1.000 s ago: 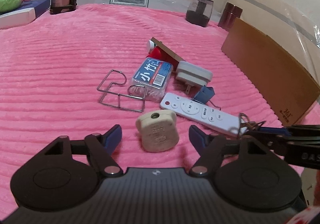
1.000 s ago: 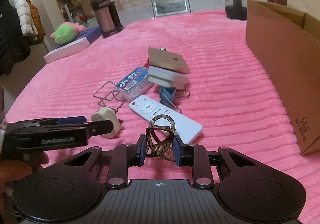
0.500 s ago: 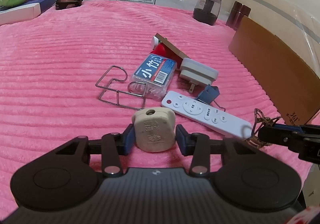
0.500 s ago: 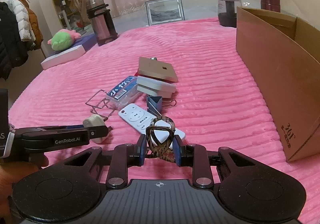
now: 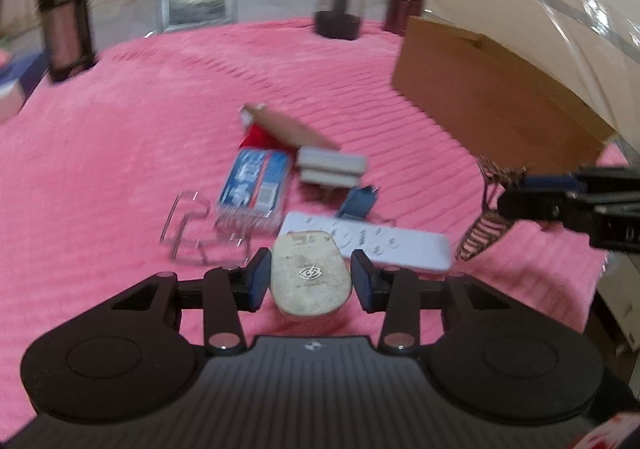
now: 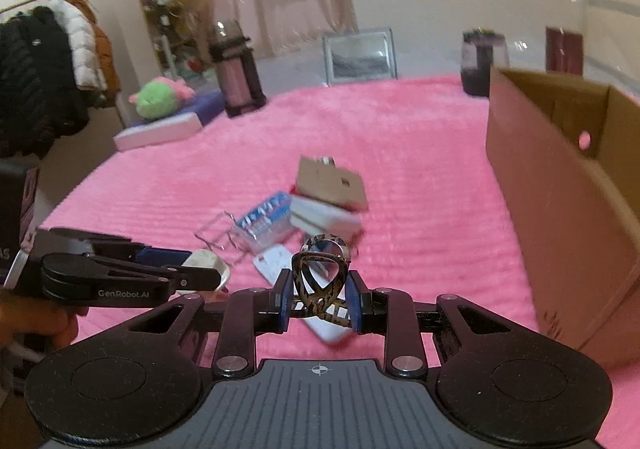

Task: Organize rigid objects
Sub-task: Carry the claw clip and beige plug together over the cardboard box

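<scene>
Left wrist view: the left tongs point(image 5: 308, 281) have just closed on the beige plug point(image 5: 310, 281), now lifted off the pink bed point(image 5: 100, 169), ready for boxing.

Right wrist view: the right tongs point(image 6: 319, 299) grip a patterned hair clip point(image 6: 320, 281). The cardboard box point(image 6: 560, 209) stands right; its contents are hidden.

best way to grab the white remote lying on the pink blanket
Grip the white remote across its narrow width, near the middle of its length, coming down from above. It lies flat and long on the pink blanket, so only its two long edges give the pads parallel faces. The end near the blue binder clip is crowded; keep to the free half.
</scene>
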Motion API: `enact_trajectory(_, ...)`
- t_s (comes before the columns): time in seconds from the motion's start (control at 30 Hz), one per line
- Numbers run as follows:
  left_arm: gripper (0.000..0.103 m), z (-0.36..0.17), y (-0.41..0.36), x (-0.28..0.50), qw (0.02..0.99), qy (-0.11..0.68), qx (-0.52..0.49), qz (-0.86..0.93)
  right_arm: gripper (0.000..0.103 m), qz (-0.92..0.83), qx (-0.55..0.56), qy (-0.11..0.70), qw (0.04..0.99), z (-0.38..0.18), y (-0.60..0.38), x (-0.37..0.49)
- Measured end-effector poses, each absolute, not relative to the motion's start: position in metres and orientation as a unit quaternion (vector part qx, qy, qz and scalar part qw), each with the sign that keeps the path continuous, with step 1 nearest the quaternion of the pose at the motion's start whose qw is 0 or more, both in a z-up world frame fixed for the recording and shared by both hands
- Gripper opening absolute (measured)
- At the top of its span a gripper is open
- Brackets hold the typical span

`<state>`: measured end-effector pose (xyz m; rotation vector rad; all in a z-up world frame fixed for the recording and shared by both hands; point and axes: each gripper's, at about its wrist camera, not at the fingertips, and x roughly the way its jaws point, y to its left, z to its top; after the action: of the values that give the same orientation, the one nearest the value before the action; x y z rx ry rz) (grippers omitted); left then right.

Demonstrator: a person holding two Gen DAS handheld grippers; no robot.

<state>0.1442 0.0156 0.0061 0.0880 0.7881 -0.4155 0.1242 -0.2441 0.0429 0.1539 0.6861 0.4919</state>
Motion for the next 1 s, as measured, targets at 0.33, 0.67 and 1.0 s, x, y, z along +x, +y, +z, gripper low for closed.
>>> enact_trajectory(0.33, 0.037, 0.052, -0.02, 0.166, 0.888, 0.367, 0.088, -0.262, 0.024, 0.259, 0.062, 0.302, 0.915, 0.08, -0.286, 0.128)
enact_trajectory(0.67, 0.037, 0.13, -0.089, 0.2, 0.863, 0.324, 0.141, -0.361, 0.024, 0.264, 0.048, 0.264, 0.926, 0.143, -0.369, 0.149)
enact_trajectory(1.0, 0.037, 0.166, -0.21, 0.238, 0.803, 0.286, 0.216, -0.475, 0.024, 0.277, -0.064, 0.297, 0.911, 0.15, -0.46, 0.187)
